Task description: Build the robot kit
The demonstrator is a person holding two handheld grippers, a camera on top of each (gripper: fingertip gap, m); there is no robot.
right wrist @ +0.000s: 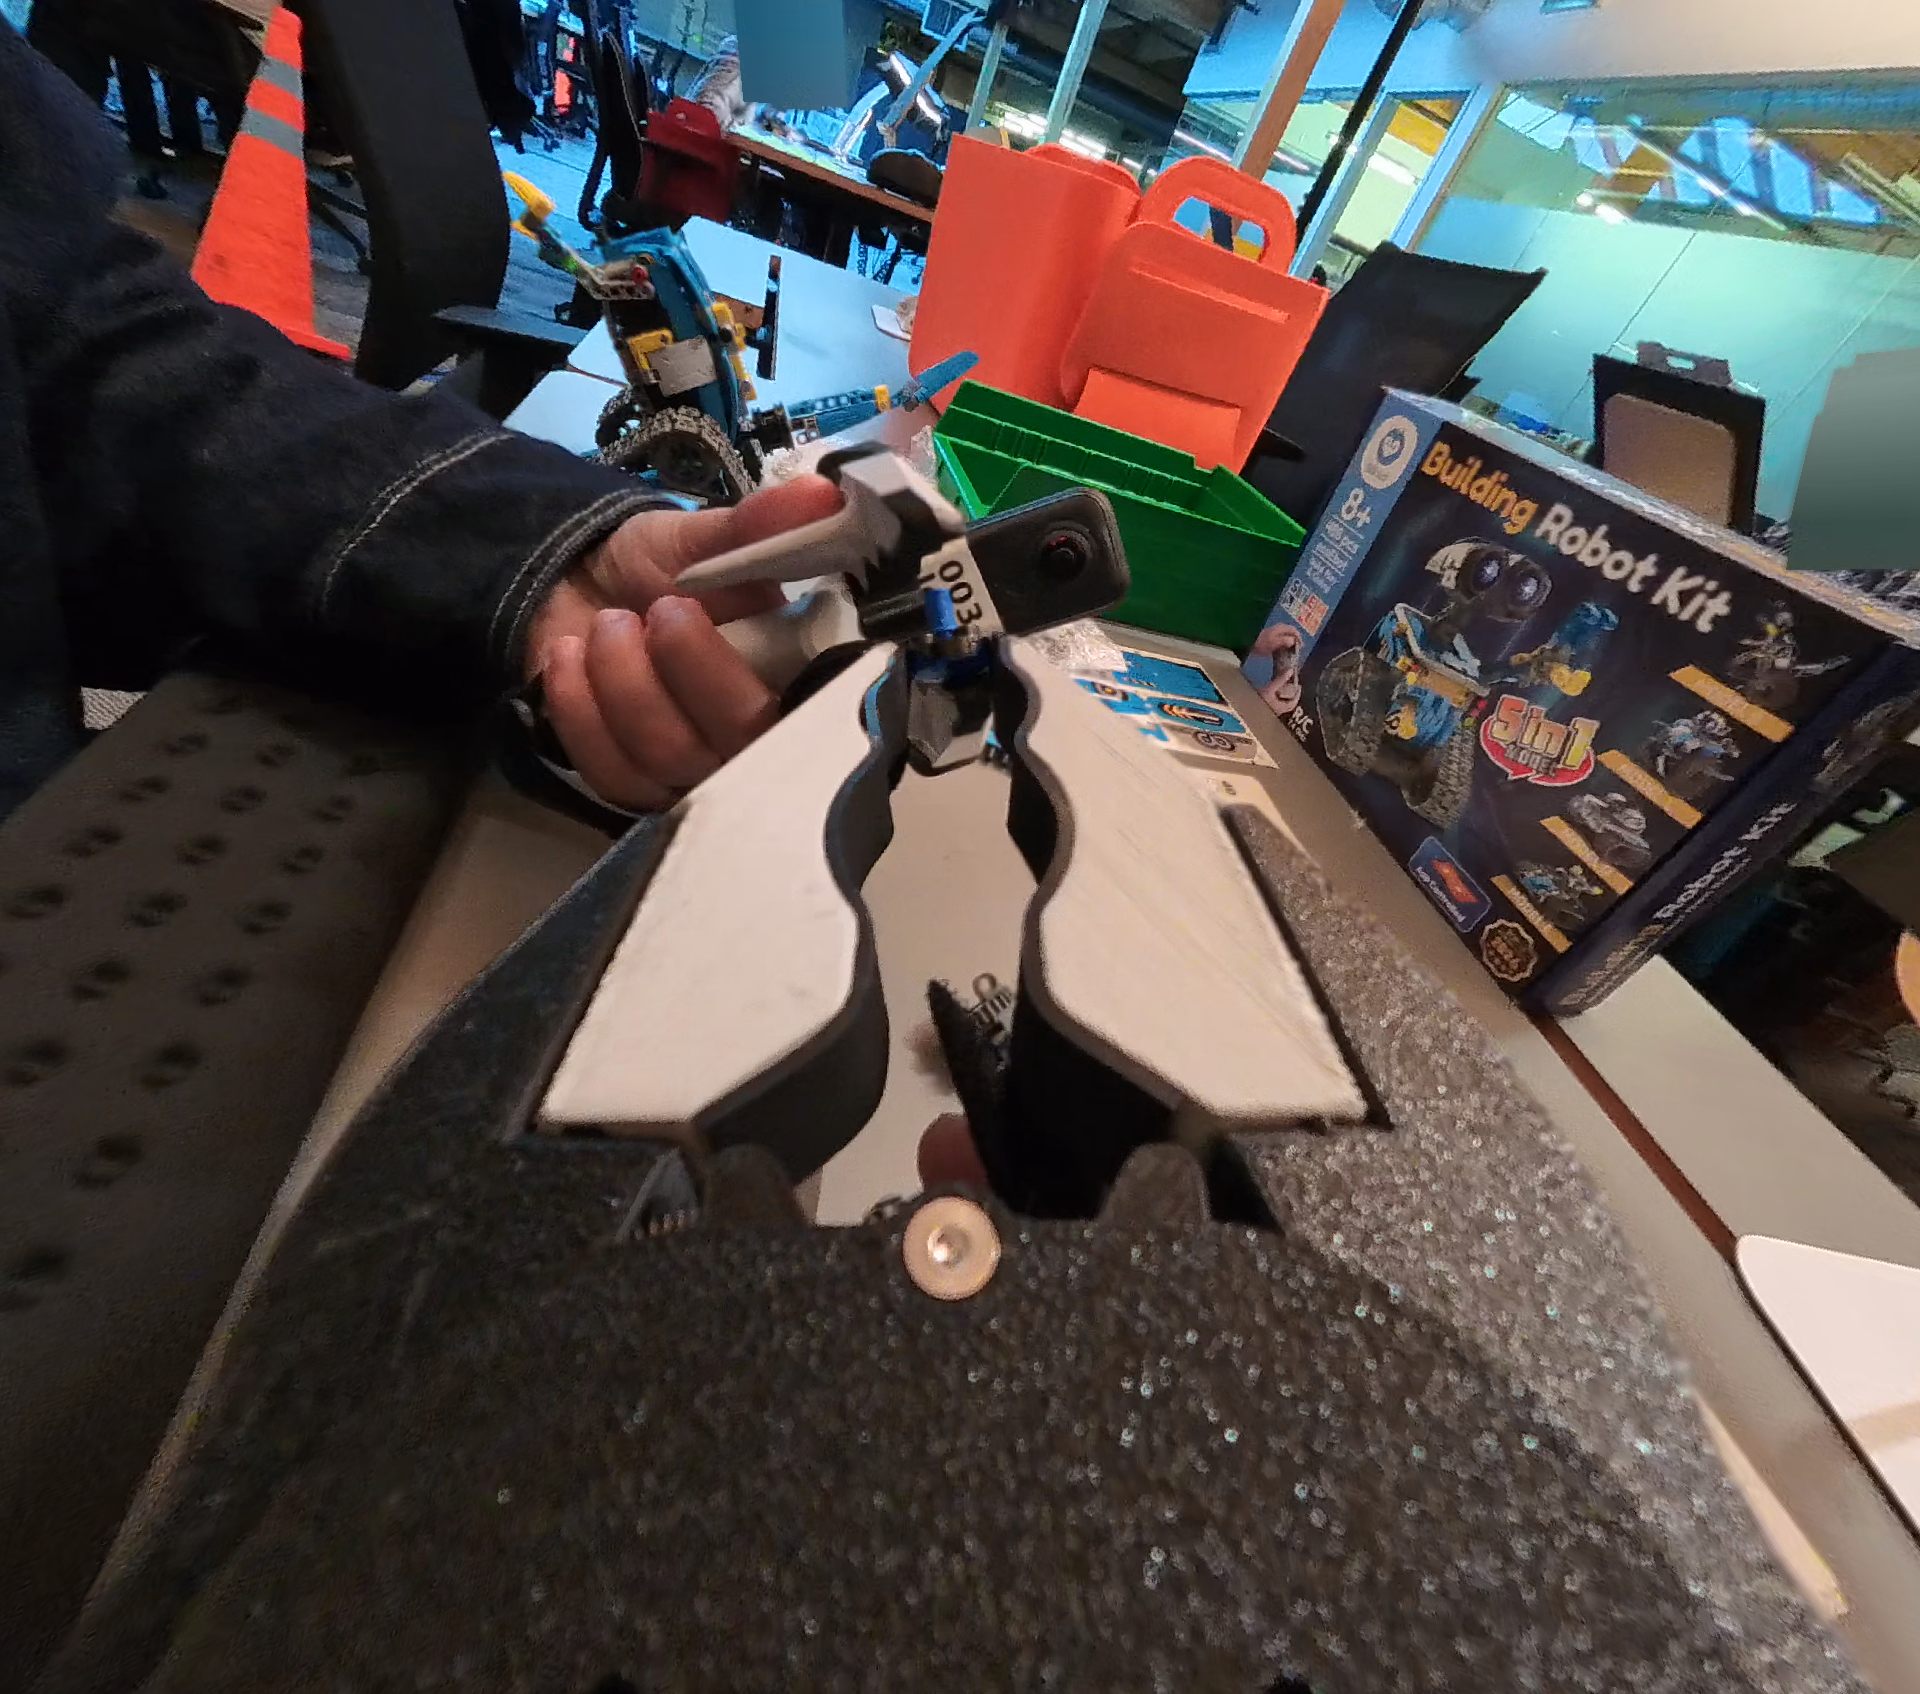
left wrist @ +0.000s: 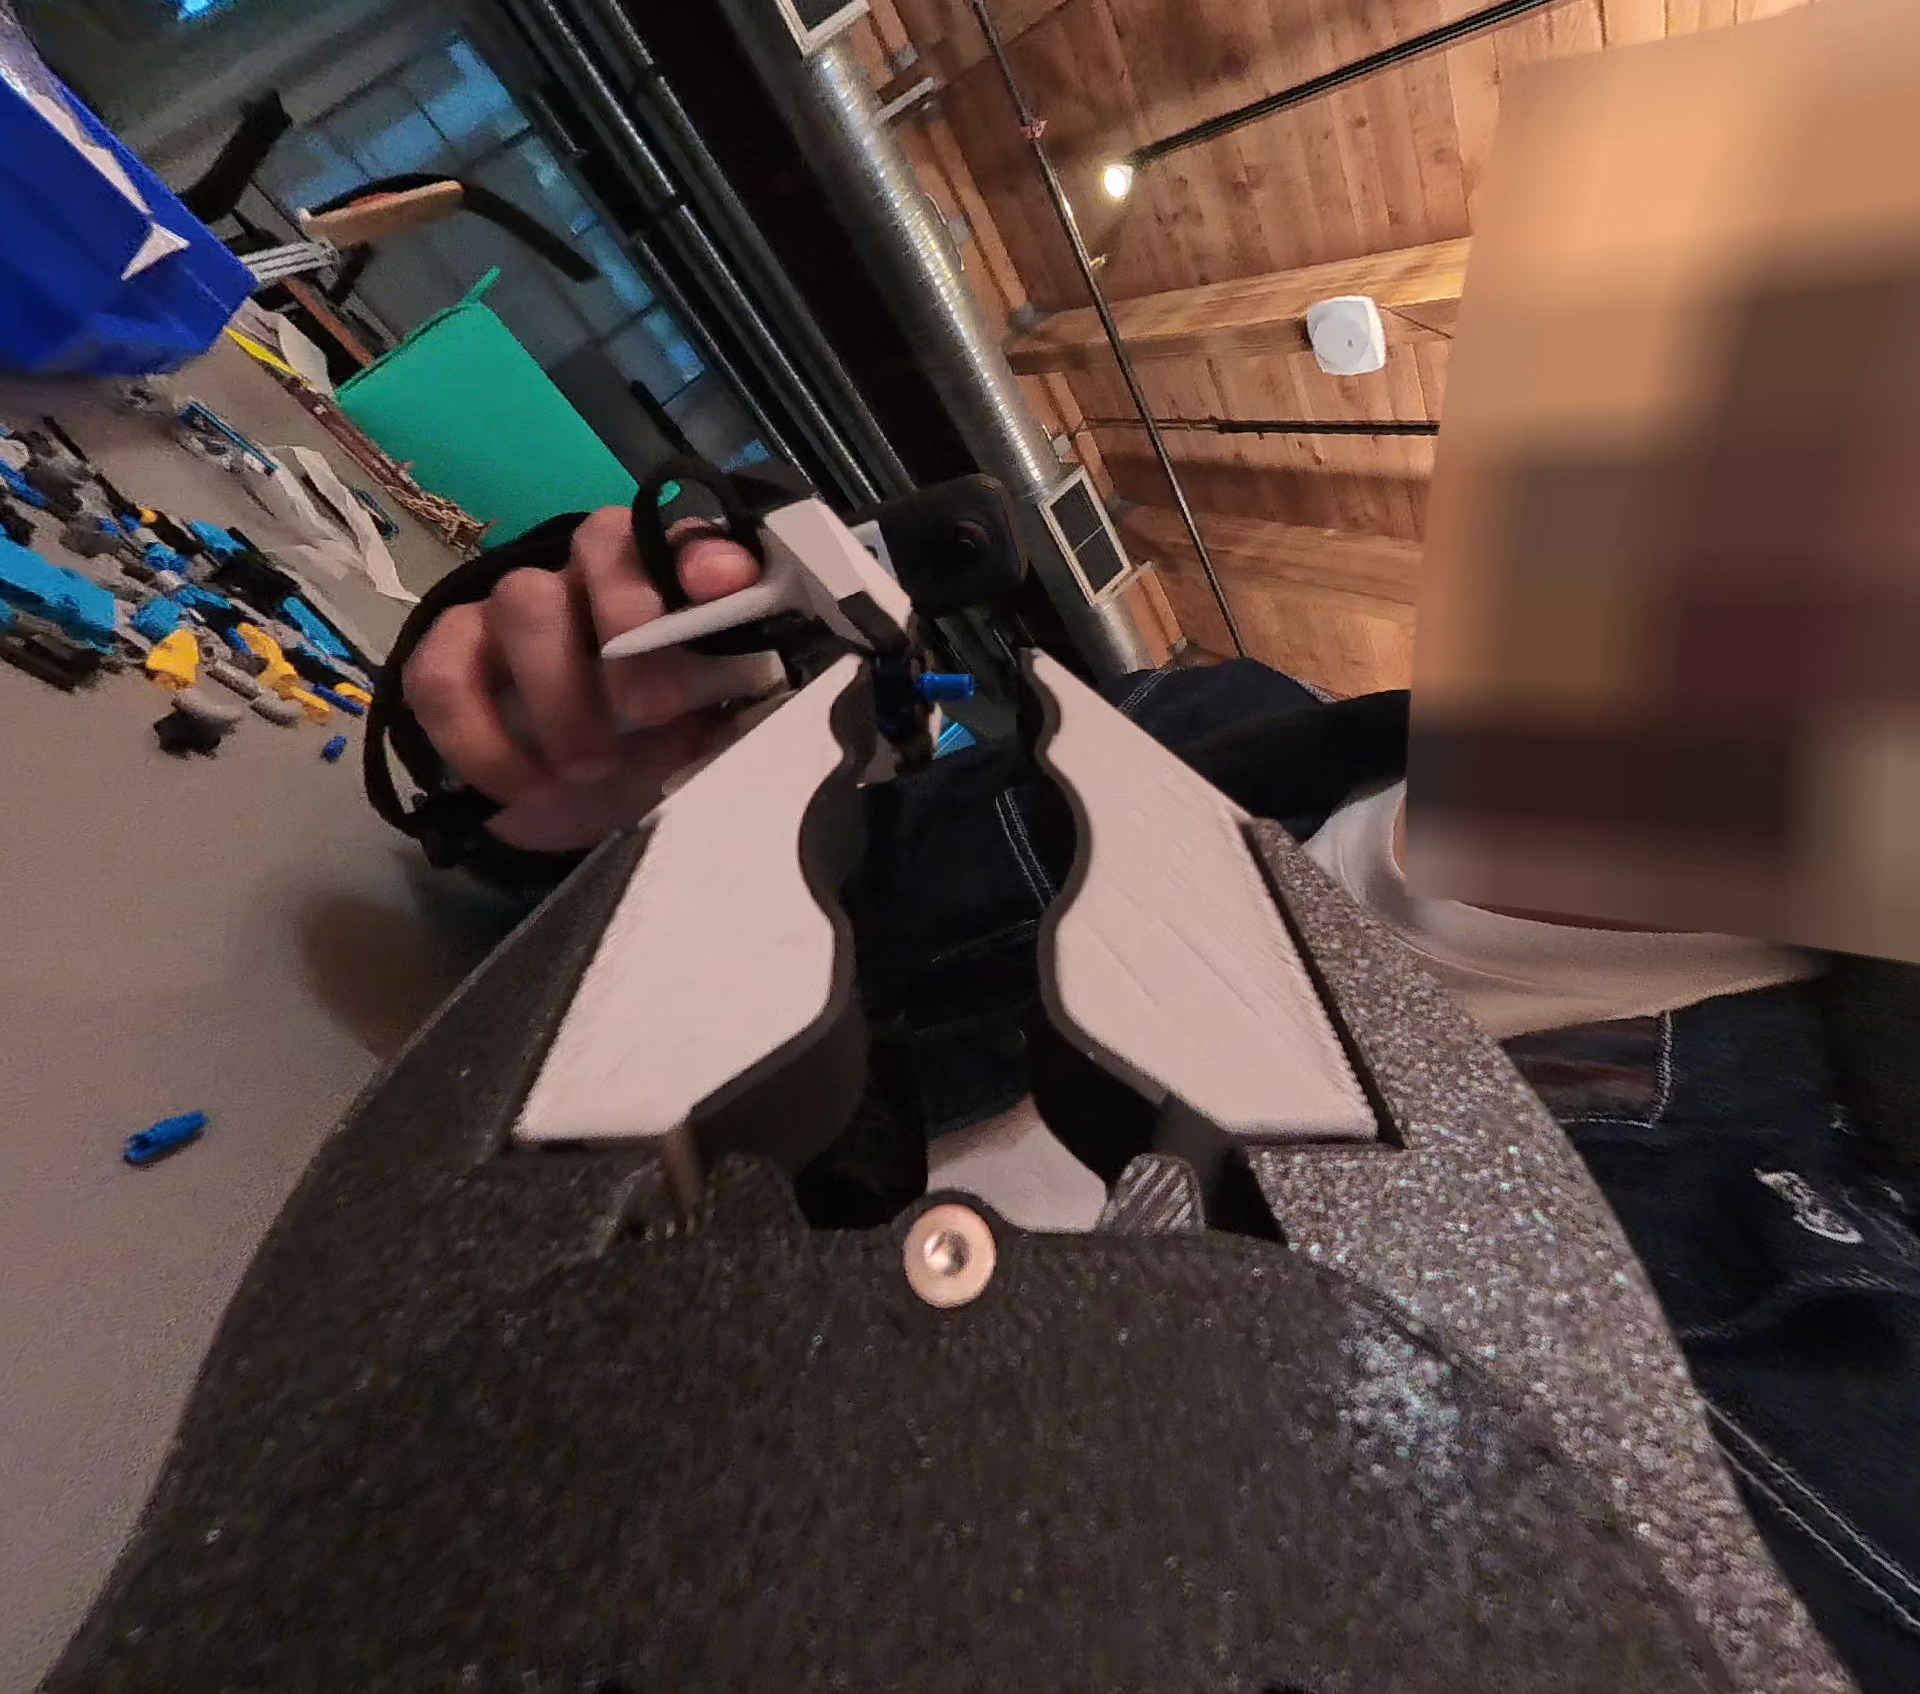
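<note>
Your left gripper [left wrist: 940, 709] and right gripper [right wrist: 951, 688] face each other tip to tip, both clenched on one small blue-and-black brick assembly [right wrist: 940, 678], apparently steadying it from both sides.

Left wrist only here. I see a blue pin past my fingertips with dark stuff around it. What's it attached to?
Observer: In the right wrist view the blue pin stands up from a small grey-and-blue brick assembly, which the right gripper appears to grip at its tips.
Operator: What's on the table beyond that?
Observer: A green bin sits just behind.
Operator: Anything behind the bin?
Observer: An orange carry case, upright, right behind it.
</note>
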